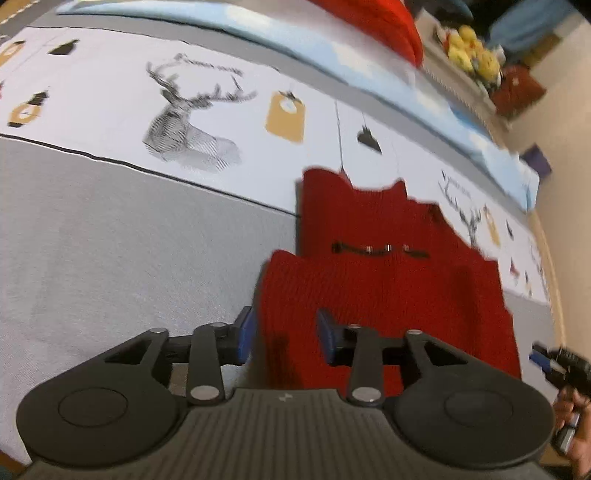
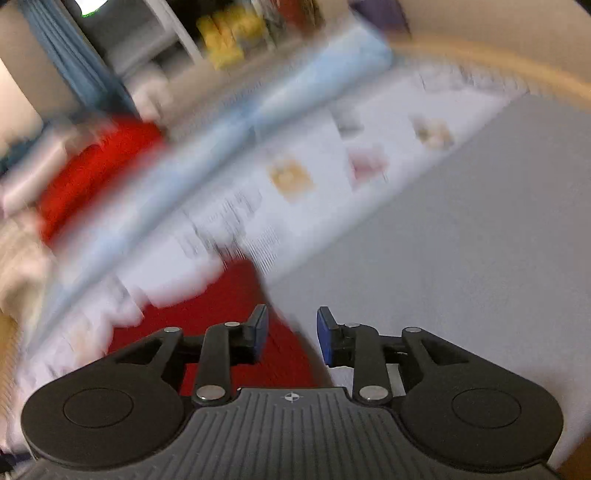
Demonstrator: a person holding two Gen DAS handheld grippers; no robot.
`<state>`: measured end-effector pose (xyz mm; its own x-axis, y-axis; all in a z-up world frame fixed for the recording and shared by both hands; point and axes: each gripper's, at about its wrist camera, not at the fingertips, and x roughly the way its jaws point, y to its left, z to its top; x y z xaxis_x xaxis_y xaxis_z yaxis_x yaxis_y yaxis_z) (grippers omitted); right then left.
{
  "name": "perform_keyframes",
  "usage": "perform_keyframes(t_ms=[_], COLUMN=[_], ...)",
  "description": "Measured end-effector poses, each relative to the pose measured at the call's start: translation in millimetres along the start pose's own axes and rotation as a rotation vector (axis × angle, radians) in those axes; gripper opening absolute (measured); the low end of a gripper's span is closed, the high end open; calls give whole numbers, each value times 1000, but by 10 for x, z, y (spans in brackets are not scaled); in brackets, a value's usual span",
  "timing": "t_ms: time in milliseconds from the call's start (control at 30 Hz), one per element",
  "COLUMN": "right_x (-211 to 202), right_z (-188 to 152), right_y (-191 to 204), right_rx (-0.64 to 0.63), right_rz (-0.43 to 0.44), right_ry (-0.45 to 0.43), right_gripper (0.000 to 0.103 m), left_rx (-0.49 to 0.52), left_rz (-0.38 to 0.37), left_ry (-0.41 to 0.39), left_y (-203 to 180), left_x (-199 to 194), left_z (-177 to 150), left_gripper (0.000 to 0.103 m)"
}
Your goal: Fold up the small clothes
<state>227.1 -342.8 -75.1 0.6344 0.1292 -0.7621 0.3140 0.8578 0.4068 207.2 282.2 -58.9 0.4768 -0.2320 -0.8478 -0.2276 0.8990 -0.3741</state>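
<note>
A small red knitted garment [image 1: 388,280] with a row of metal snaps lies flat on the bed. My left gripper [image 1: 286,338] is open just above the garment's near left corner, one blue pad off the cloth on the grey sheet. The right wrist view is blurred by motion; the garment [image 2: 236,306] shows there at lower left. My right gripper [image 2: 291,334] is open over the garment's right edge, nothing between its pads. The right gripper also shows in the left wrist view [image 1: 550,363] at the far right, beside the garment.
The bed has a grey sheet [image 1: 110,258] and a white band printed with deer [image 1: 184,118]. A light blue blanket [image 1: 332,48] and a red pillow [image 1: 388,26] lie at the far side. Shelves with yellow toys [image 1: 472,55] stand behind.
</note>
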Motion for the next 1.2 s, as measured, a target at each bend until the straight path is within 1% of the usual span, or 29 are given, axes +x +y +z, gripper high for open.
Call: perform_keyframes(t_ms=[33,67,100,133,200,233,333,400,433,467,500,533,567,633,700,733,800,867,933,1000,1067,1100,1133,1167,1200], right_x=[66,121,187,231,322,359,511,581,597,607,616,617,602,527,397,310,68,-134,-310,-395,-369,-318,-252,-162,-38], right_z=[-33,-50,-52,-55,-84,-98,-143,-175,-178,-183,-187,-181,-175,-145,-91,-52,41,86,120,153,182,202,227,251,271], right_y=[-40,-64,-56,-40,-3,10,49,84,95,103,111,118,130,178,212,220,238,275,347,393,431,454,476,490,506], right_rx=[25,36,20,-4,-43,-51,-84,-113,-121,-128,-133,-136,-139,-172,-178,-168,-147,-156,-194,-202,-196,-197,-199,-201,-201], right_rz=[22,57,61,47,10,9,0,-10,-8,-3,5,23,39,42,57,75,134,180,204,216,205,188,170,149,117], right_ry=[26,38,61,74,97,112,168,195,201,204,207,209,206,165,98,56,-63,-176,-292,-380,-419,-424,-419,-400,-362], right_gripper=[32,36,39,42,53,55,56,55,54,51,36,27,12,11,11,11,10,10,10,10,10,10,10,10,10], left_rx=[9,16,18,21,22,17,-20,-43,-51,-56,-58,-46,-24,36,51,62,95,114,116,110,121,126,128,122,112], left_rz=[-2,4,20,39,56,61,82,77,68,55,36,10,9,11,-18,-28,-38,-44,-29,-19,-1,18,40,71,106], left_ry=[10,31,53,71,83,89,115,120,115,113,111,108,97,38,-39,-91,-195,-307,-419,-510,-534,-513,-472,-406,-317], left_y=[-11,-9,-13,-19,-11,1,81,107,109,110,100,83,36,-45,-89,-110,-168,-219,-266,-310,-369,-391,-403,-393,-369], left_x=[67,169,249,326,437,480,610,659,668,678,685,683,660,538,348,234,38,-138,-264,-316,-273,-188,-77,74,258], left_z=[-31,-61,-79,-98,-133,-145,-176,-170,-161,-153,-145,-139,-124,-99,-69,-57,-38,-16,13,42,76,101,131,161,183], left_gripper=[54,55,55,55,56,57,57,56,55,54,38,13,13,11,11,10,10,10,10,10,11,11,11,11,11])
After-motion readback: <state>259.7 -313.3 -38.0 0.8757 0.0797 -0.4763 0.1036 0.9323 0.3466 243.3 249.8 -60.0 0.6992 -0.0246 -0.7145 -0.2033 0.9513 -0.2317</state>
